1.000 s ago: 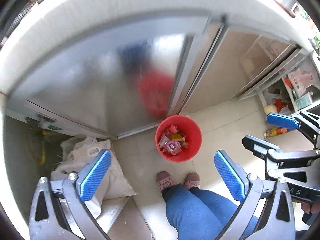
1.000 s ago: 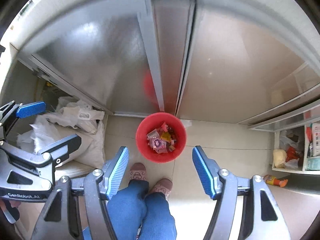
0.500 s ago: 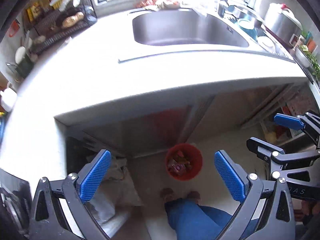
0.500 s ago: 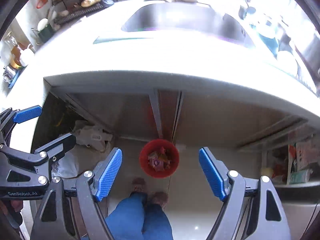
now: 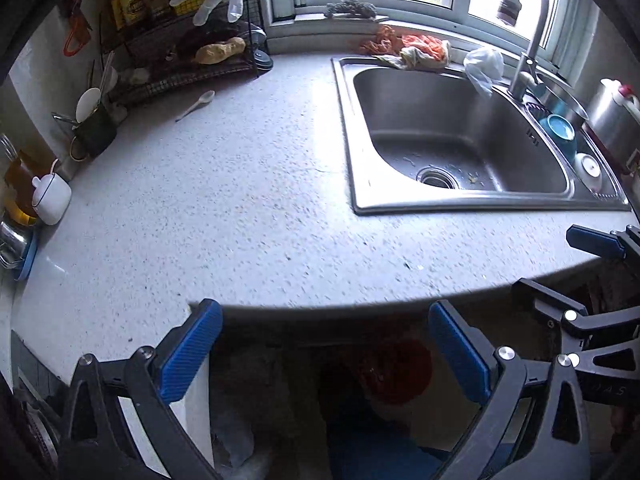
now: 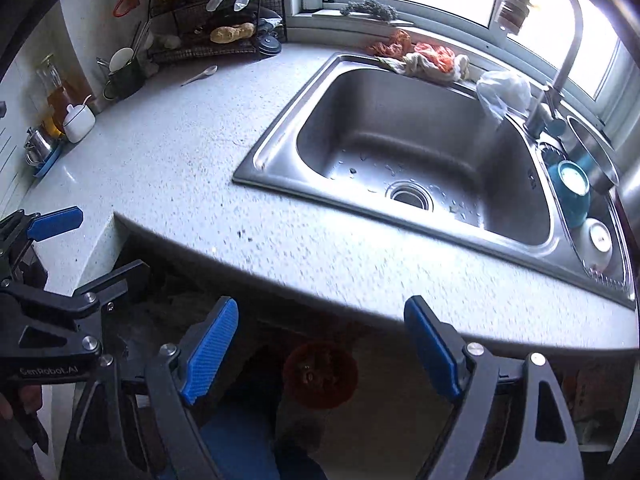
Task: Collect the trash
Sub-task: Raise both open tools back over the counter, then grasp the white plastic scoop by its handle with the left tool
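Over counter [image 5: 224,200] edge, L gripper [image 5: 326,354] & R gripper [image 6: 320,354] tilt down, jaws spread, empty.

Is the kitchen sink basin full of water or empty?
Empty. The sink shows bare steel down to its uncovered drain, with only scattered droplets and specks.

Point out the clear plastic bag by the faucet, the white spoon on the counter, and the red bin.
clear plastic bag [image 5: 483,67], left wrist view, crumpled middle.
white spoon [image 5: 206,97], left wrist view, bowl.
red bin [image 6: 320,376], right wrist view, shadowed inside.

Grey speckled countertop [image 5: 224,208], steel-grey sink [image 5: 452,136], red bin [image 6: 320,374], orange rags [image 5: 416,48], teal bowl [image 6: 570,192] are seen
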`<state>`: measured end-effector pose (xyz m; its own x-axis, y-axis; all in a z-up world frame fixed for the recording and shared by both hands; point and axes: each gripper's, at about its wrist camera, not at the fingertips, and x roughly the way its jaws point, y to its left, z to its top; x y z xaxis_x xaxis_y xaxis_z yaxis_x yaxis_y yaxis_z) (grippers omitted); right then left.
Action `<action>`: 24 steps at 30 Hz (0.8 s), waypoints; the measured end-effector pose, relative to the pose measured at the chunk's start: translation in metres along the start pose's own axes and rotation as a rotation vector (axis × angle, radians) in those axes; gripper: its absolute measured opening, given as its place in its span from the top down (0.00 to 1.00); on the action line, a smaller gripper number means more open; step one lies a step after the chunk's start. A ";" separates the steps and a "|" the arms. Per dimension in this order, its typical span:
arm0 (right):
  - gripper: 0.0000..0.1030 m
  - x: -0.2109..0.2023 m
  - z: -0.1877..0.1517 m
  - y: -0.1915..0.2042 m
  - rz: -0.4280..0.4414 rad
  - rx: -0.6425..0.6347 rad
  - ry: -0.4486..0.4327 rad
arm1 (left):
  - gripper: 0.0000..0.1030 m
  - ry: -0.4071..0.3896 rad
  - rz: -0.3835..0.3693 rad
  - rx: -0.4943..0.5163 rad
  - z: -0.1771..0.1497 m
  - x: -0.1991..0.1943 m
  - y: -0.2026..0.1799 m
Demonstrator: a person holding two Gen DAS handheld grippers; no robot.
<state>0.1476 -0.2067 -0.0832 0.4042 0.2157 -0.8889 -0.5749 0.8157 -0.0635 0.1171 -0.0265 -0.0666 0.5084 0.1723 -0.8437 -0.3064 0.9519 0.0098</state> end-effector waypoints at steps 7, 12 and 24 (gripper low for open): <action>0.15 0.033 0.082 0.020 0.026 -0.073 0.021 | 0.01 0.015 0.019 -0.064 0.063 0.033 0.061; 0.15 0.058 0.137 0.047 0.056 -0.120 0.027 | 0.01 0.029 0.037 -0.126 0.099 0.050 0.116; 0.10 0.120 0.245 0.117 0.103 -0.253 0.004 | 0.01 0.061 0.073 -0.210 0.156 0.095 0.231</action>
<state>0.3028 0.0461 -0.0860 0.3323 0.2880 -0.8981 -0.7727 0.6292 -0.0841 0.2196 0.2491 -0.0608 0.4313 0.2170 -0.8757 -0.5048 0.8625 -0.0349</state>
